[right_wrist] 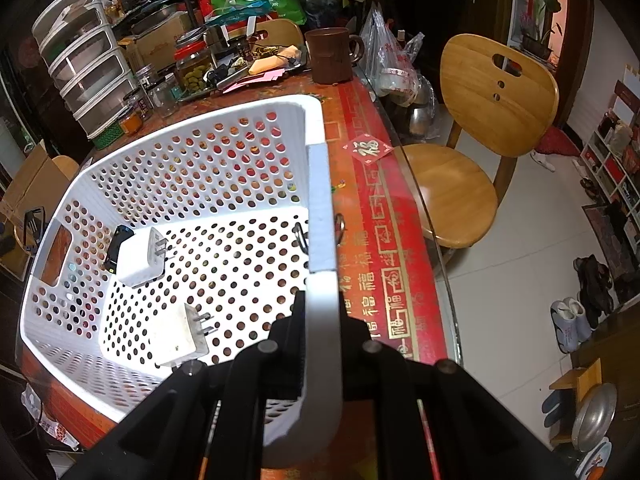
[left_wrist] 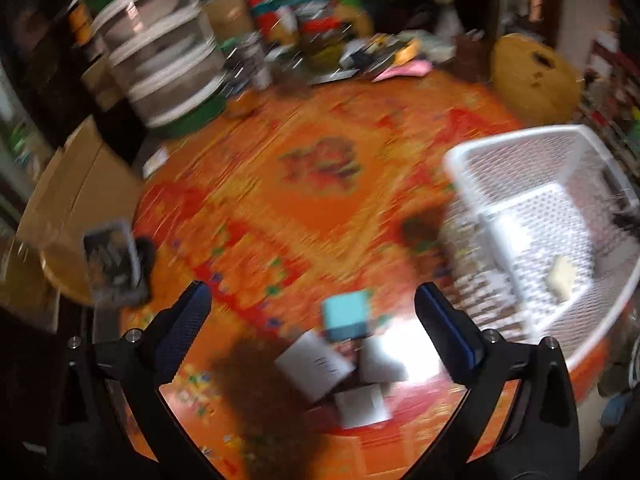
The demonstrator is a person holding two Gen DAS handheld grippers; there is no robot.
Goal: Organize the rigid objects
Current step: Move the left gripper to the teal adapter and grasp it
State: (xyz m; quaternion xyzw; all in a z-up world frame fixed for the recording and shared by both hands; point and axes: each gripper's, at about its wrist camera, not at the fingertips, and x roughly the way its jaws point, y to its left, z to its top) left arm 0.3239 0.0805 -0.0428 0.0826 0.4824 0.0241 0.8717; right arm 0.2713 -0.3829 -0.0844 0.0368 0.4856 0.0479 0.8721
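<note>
A cluttered room surrounds a round table covered in a red and orange patterned cloth (right_wrist: 372, 208) under a glass top. I use the white perforated plastic basket (right_wrist: 200, 160) sitting on that table as my landmark.

My right gripper (right_wrist: 322, 320) is clenched on the basket's near rim, one finger inside the wall and one outside. Inside the basket lie a white square wall charger with two prongs (right_wrist: 140, 260), a second, cream-coloured charger with prongs (right_wrist: 178, 336) nearer the gripper, and a small black object (right_wrist: 118, 246) touching the first charger.

Behind the basket stand a stack of clear plastic drawers (right_wrist: 84, 60), glass jars (right_wrist: 192, 68) and a brown mug (right_wrist: 332, 54). To the right of the basket, off the table, is a wooden chair with a round back (right_wrist: 496, 96).

My left gripper (left_wrist: 312, 320) is released, fingers spread wide, hovering above the cloth to the left of the basket (left_wrist: 540, 216). This view is motion-blurred. Between its fingers, on the cloth, sit a small teal box (left_wrist: 346, 314) and three white boxy items (left_wrist: 314, 364); I cannot tell what they are. A dark rectangular object (left_wrist: 112, 260) lies farther left, at the table's edge.
</note>
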